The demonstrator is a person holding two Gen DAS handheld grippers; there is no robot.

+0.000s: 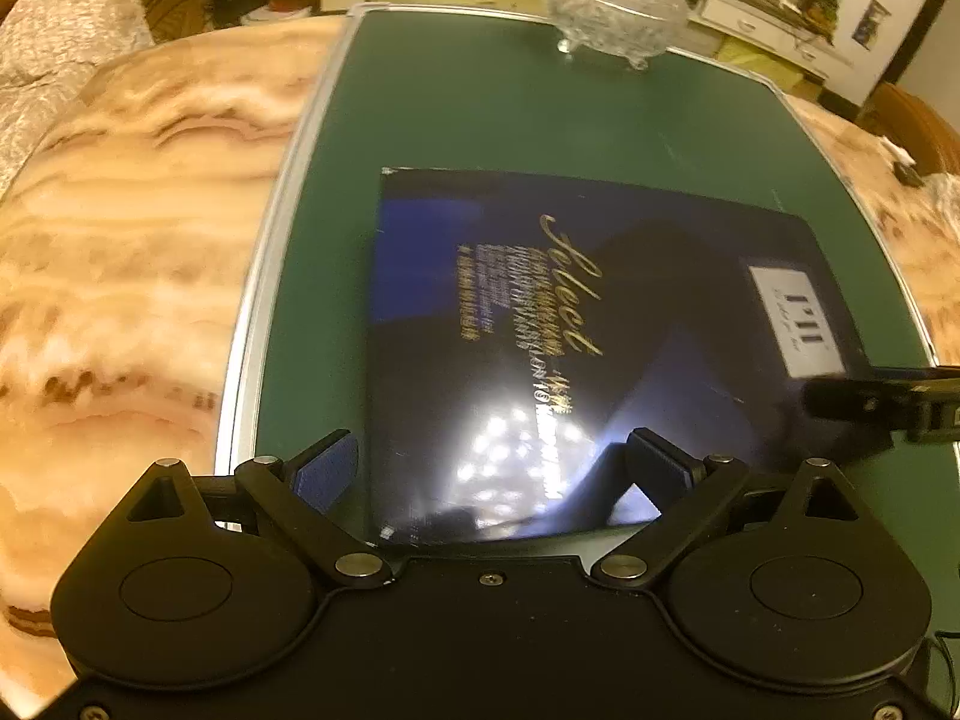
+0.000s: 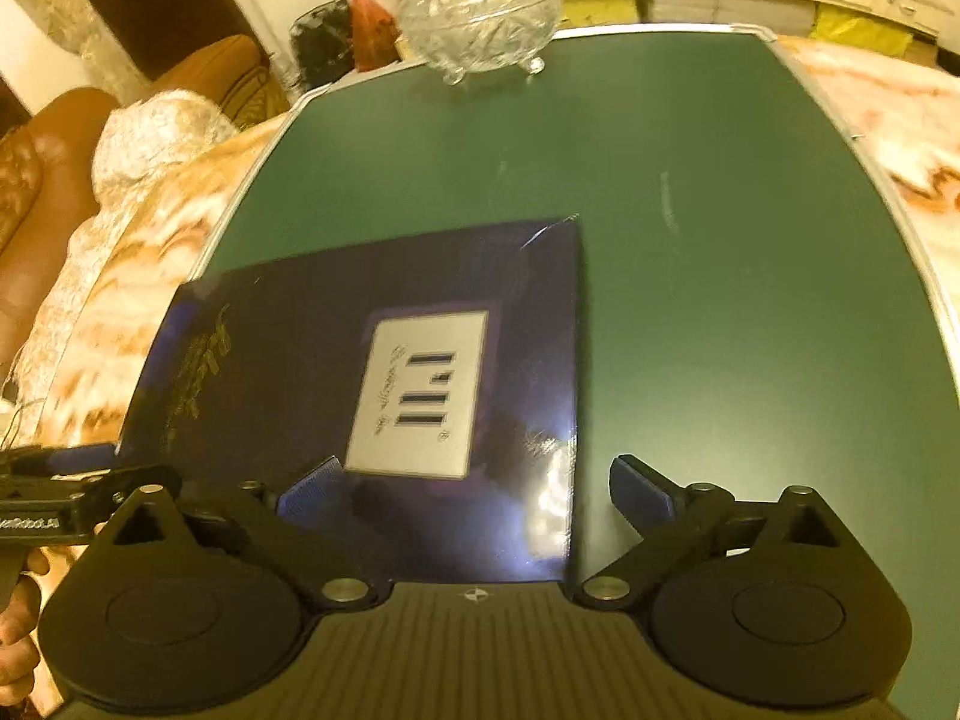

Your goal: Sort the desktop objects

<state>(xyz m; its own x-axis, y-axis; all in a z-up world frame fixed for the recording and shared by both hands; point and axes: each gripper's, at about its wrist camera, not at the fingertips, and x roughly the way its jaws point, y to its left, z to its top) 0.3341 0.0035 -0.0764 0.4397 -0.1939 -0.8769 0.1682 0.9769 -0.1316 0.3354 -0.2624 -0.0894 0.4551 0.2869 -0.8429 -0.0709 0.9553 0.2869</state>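
A flat dark blue box [image 1: 600, 330] with gold lettering and a white label lies on the green mat [image 1: 480, 120]. My left gripper [image 1: 498, 462] is open and hovers over the box's near edge, its pads on either side of the near left part. In the right wrist view the same box [image 2: 384, 396] lies at the lower left of the mat [image 2: 720, 300]. My right gripper [image 2: 480, 492] is open over the box's near right corner, one pad [image 2: 312, 489] above the box and the other pad [image 2: 642, 492] above the mat. Each gripper shows at the edge of the other's view.
A footed cut-glass bowl with a lid [image 1: 612, 0] stands at the mat's far edge; it also shows in the right wrist view [image 2: 480, 12]. The mat lies on a marble-patterned table [image 1: 120, 240]. Sofas, shelves and clutter lie beyond the table.
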